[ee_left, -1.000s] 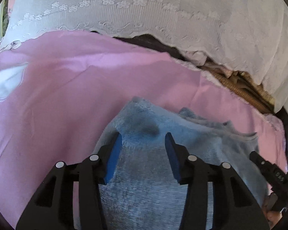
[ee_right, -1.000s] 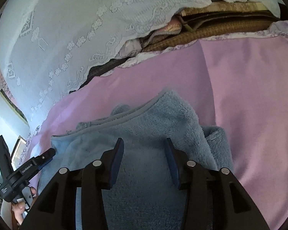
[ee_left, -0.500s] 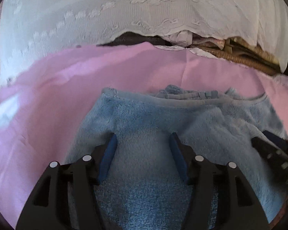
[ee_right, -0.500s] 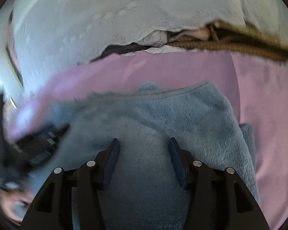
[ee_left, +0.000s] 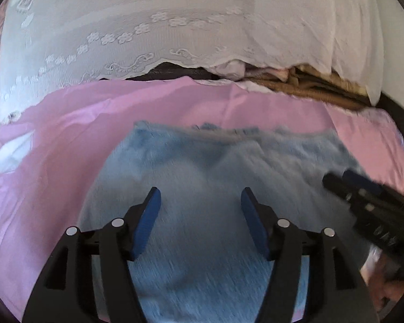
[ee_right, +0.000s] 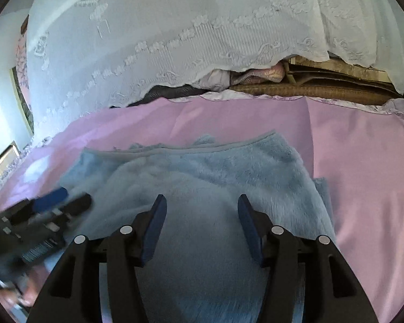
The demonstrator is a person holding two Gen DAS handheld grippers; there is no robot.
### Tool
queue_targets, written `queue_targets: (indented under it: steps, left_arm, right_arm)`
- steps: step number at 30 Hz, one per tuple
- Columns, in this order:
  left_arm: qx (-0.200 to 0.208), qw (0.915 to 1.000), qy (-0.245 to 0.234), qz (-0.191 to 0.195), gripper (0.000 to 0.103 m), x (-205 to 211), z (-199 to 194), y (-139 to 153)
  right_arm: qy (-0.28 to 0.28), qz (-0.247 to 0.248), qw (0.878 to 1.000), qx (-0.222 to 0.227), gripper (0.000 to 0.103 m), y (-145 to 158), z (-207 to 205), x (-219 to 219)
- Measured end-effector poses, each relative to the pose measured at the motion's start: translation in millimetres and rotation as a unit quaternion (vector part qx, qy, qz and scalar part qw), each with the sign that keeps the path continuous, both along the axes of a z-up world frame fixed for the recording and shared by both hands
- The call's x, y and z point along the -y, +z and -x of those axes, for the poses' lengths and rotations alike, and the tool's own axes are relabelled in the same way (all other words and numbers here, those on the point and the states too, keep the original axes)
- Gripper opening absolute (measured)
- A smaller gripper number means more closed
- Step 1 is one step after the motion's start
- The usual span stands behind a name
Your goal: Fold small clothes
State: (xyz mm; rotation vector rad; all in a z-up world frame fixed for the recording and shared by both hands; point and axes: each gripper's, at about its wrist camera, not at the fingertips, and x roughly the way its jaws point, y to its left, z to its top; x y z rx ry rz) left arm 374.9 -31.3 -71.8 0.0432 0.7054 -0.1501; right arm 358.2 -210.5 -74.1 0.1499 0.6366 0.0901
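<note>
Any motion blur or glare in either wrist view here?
Left wrist view: blue fleece garment smeared, right gripper streaked. Right wrist view: fleece sharper, left gripper blurred. No glare; white lace cloth bright in both; fisheye bends the edges.

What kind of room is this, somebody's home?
Probably a bedroom at home: a pink sheet is spread like bedding, a white lace cloth is draped behind it, and a fluffy blue garment lies on the sheet.
</note>
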Motion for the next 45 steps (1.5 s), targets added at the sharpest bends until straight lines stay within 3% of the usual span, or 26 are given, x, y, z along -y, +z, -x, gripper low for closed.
queue_targets:
  steps: [6, 11, 14, 22, 27, 29, 31, 45]
  left_arm:
    - [-0.011, 0.9998, 0.01, 0.009, 0.062, -11.2, 23.0, -4.5]
    - [-0.021, 0.9994, 0.004, -0.025, 0.064, -6.4, 26.9, -18.2]
    - [-0.027, 0.9994, 0.003, -0.02, 0.065, -7.9, 24.3, -20.2]
    - [0.01, 0.9995, 0.0, 0.029, 0.064, -16.5, 54.1, 0.5]
    - [0.016, 0.999, -0.041, 0.004, 0.066, 7.6, 60.3, -1.3]
    - [-0.011, 0.9992, -0.037, -0.006, 0.068, 9.2, 50.9, -11.4]
    - [-0.037, 0.9985, -0.039, 0.008, 0.07, 5.3, 42.4, -18.5]
    - [-0.017, 0.9992, -0.035, -0.005, 0.07, 8.6, 48.6, -14.9]
  right_arm:
    - [0.002, 0.02, 1.0, -0.003, 0.056, 0.7, 32.1, -10.9]
    - [0.004, 0.056, 0.998, -0.043, 0.059, -15.1, 37.6, -18.5]
    - [0.001, 0.064, 0.997, -0.048, 0.059, -16.9, 36.9, -19.3]
    - [-0.008, 0.036, 0.999, -0.018, 0.059, -6.9, 59.6, -12.5]
    - [0.01, 0.054, 0.998, -0.017, 0.062, -5.9, 65.8, -25.6]
    - [0.01, 0.067, 0.997, -0.042, 0.065, -12.4, 59.5, -27.5]
    - [0.015, 0.07, 0.996, -0.06, 0.067, -18.1, 55.5, -29.4]
    - [0.015, 0.06, 0.997, -0.048, 0.069, -14.7, 59.8, -28.0]
